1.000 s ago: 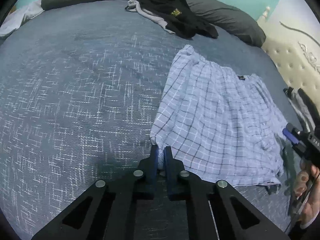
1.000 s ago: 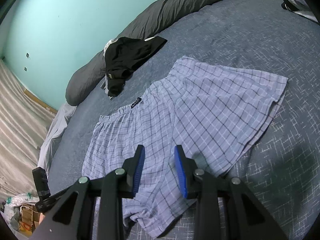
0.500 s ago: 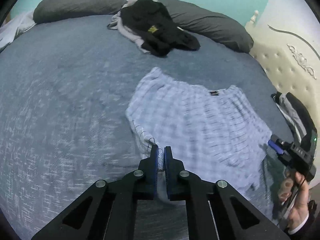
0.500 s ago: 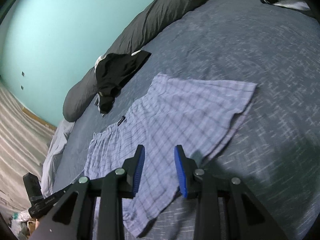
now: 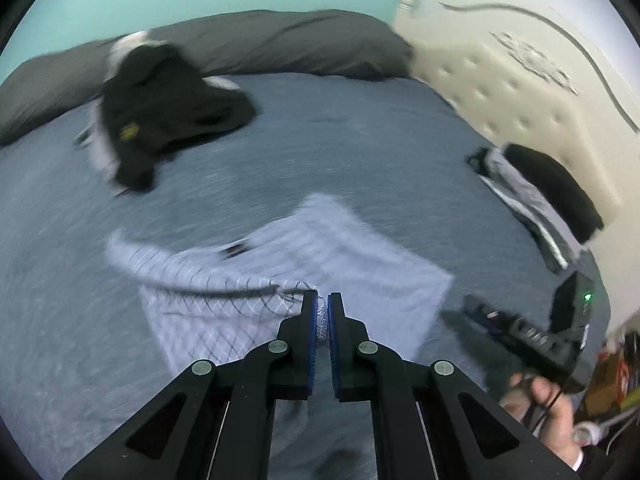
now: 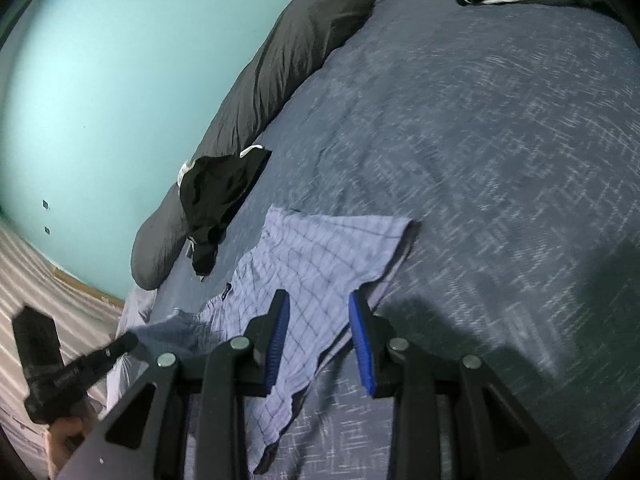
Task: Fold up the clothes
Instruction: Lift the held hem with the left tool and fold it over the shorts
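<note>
Up close, we see our left gripper (image 5: 322, 312) pinched tight on a bunched corner of the checked shorts (image 5: 360, 264), lifting that edge off the blue bedspread (image 5: 320, 140) while the rest of the cloth lies flat. Our right gripper (image 6: 318, 336) hangs over the shorts' near edge with its jaws spread wide and nothing between them. Farther off, a black garment (image 6: 220, 184) rests against the long grey pillow (image 6: 288, 52).
</note>
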The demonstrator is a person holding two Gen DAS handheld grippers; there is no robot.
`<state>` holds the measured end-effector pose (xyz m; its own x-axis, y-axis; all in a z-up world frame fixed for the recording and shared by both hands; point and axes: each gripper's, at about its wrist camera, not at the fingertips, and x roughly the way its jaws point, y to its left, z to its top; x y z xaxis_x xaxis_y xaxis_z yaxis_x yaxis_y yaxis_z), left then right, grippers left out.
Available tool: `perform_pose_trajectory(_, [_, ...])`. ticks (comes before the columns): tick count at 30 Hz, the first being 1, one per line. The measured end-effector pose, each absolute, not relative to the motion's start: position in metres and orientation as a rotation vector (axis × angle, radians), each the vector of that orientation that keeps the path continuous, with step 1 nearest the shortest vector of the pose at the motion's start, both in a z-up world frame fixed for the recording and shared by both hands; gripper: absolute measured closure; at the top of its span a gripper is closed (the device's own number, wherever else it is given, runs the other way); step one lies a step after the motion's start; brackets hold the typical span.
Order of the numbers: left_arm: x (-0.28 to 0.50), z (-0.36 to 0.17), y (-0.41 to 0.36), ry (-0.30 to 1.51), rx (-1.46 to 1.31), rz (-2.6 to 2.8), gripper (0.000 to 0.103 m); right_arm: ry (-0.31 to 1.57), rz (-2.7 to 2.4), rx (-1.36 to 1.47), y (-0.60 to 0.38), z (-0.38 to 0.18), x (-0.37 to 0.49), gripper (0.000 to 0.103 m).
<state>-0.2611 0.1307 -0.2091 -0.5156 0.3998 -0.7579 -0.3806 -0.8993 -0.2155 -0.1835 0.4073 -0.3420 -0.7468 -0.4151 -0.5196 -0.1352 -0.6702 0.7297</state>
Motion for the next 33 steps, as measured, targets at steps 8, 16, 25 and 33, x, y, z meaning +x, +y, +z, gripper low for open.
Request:
perform_pose_trajectory(8, [-0.298, -0.254, 0.243, 0.041, -1.314, 2.217, 0.098, -1.271, -2.522, 1.025, 0.436, -0.347, -0.181, 0.073])
perform_pose_trajectory(16, [-0.308, -0.271, 0.243, 0.043, -1.36, 2.187, 0.089, -1.26, -2.497, 1.049, 0.428, -0.352, -0.193, 0.073])
perform_pose_trajectory(25, [-0.301, -0.257, 0.169, -0.008, -1.338, 2.285, 0.054, -1.183, -2.464, 1.083, 0.408, -0.352, -0.207, 0.063])
perform_pose_trajectory(33, [-0.291, -0.28, 0.102, 0.032, -1.406, 2.383, 0.054, -1.12, -2.498, 1.105, 0.397, -0.35, -0.222, 0.059])
